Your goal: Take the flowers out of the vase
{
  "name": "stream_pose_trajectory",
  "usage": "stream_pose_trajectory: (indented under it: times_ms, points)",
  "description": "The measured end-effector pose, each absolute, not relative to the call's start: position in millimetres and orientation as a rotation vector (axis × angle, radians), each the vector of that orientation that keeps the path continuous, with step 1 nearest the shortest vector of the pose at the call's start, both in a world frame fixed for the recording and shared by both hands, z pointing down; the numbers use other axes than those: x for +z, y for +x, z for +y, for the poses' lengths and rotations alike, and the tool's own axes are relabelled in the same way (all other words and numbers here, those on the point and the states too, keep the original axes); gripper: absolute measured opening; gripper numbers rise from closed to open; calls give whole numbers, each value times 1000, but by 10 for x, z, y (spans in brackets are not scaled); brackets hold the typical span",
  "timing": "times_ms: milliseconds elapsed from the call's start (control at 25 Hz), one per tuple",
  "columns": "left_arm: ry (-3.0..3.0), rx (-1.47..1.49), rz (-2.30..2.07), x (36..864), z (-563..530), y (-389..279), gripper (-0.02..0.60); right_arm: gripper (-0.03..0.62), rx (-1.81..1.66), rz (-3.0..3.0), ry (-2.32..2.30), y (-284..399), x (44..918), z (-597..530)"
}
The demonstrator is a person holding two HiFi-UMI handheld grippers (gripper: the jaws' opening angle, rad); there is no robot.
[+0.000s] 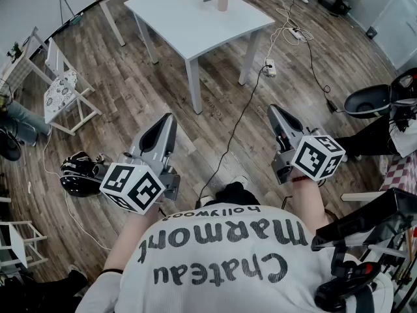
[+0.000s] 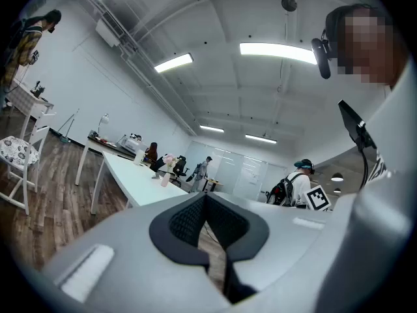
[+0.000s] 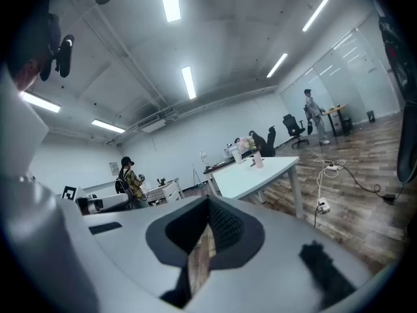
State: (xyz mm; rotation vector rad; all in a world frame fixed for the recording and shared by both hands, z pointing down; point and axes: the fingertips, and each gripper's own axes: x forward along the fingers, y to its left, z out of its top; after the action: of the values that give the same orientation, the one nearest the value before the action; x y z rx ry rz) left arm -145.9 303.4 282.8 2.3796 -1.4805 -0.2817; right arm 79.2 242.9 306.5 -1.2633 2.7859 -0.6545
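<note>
The person stands on a wooden floor (image 1: 150,90), well back from a white desk (image 1: 195,18), with a gripper in each hand held out at about waist height.

The left gripper (image 1: 168,117) points roughly level towards the desk. Its own view shows the jaws brought together at the tips with nothing between them; only floor shows through the narrow slit lower down. The right gripper (image 1: 272,108) tilts slightly downward. Its jaws are also closed tip to tip and empty.

The vase (image 1: 223,2) stands upright near the far edge of the desk, well apart from both grippers. The flowers (image 2: 169,159) are in it, pale pink blooms rising above its mouth. Both gripper views show the vase small and far off, above and beyond the closed jaws.

A black cable (image 1: 244,109) runs across the floor between the grippers towards a power strip (image 1: 269,68) beside a desk leg. A white folding chair (image 1: 65,87) with a patterned seat stands to the left of the desk. Other people are in the room behind the desk, too small to tell more.
</note>
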Motion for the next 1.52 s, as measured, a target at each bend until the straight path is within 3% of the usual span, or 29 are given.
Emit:
stream_pose_trajectory:
  times_ms: [560, 1520]
  points:
    - [2351, -262, -1493, 2923, 2629, -1607, 2, 15, -750, 2766, -1297, 728, 3251, 1989]
    - [2231, -283, -1666, 2885, -194, -1244, 2, 15, -880, 2920, -1056, 819, 3447, -1084]
